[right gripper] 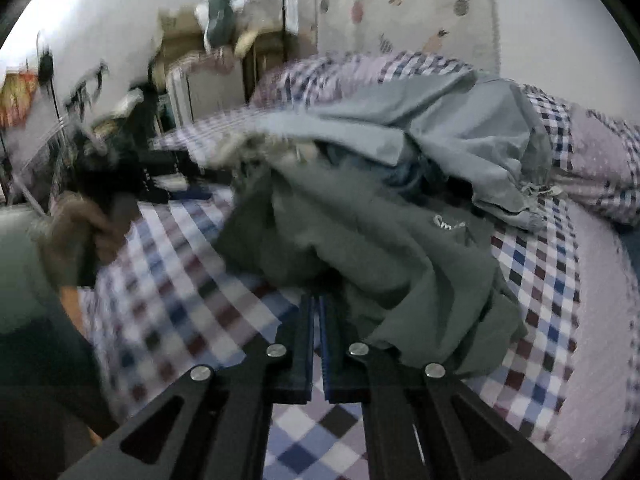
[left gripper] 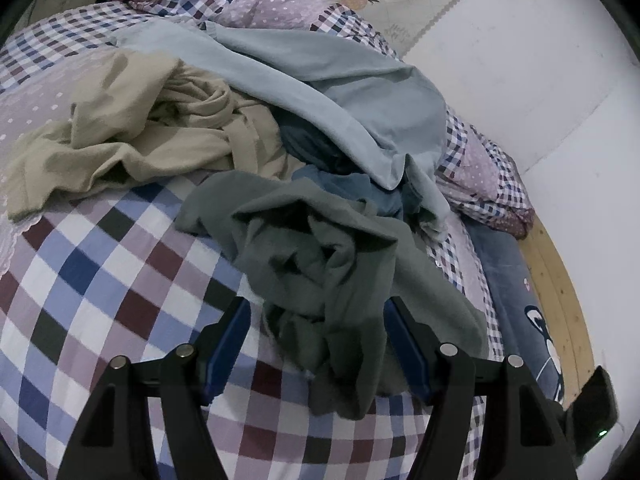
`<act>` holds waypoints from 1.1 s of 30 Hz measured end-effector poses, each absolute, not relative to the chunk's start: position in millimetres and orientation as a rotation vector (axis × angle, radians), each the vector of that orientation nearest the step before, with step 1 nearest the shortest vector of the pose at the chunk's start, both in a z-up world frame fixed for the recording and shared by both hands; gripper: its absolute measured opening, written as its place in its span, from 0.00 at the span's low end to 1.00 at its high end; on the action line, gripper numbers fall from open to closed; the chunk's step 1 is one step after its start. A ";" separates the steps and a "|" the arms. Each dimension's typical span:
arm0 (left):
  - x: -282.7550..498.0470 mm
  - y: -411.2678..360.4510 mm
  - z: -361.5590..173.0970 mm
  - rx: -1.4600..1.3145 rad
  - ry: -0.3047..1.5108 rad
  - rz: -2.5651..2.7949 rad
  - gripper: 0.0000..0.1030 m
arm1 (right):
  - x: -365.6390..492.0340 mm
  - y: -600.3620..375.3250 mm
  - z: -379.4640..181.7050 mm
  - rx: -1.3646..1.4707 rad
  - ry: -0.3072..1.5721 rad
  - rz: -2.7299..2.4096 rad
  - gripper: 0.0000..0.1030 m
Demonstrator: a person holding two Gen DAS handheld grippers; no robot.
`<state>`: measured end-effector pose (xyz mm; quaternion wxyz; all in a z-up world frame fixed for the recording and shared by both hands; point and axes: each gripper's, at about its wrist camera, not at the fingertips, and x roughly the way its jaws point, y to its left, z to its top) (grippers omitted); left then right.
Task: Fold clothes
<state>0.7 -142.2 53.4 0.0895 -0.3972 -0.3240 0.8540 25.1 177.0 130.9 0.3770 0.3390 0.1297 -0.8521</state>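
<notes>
Pile of unfolded clothes on a bed with a checked bedsheet: beige garment at the far left, light blue garment draped over the back of the heap, and the grey-green garment crumpled nearest, at the front edge of the pile. Step in hand looks like picking one piece out, no folding started. Left gripper is wide open, blue pads either side of a bunched lower fold of the grey-green garment, not clamped on it. Right gripper has its fingers nearly together with a thin gap; grey-green cloth drapes over the right finger, but cannot tell if any is pinched. Right view is motion-blurred. Next move probably: close left on the fold, lift the garment clear, spread it flat on bare sheet.
</notes>
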 end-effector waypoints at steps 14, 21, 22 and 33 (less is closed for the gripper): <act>10.9 -144.1 56.8 -1.170 -0.949 2.525 0.70 | 15.5 135.5 63.3 1.018 0.745 -2.167 0.40; -5.4 -138.3 48.4 -1.198 -0.909 2.494 0.70 | -2.4 122.5 62.5 0.998 0.714 -2.163 0.41; -6.8 -138.1 46.6 -1.203 -0.906 2.490 0.70 | -4.3 119.9 58.2 1.010 0.727 -2.155 0.41; -7.3 -143.8 43.3 -1.190 -0.901 2.491 0.70 | -9.1 120.2 62.7 1.026 0.721 -2.196 0.02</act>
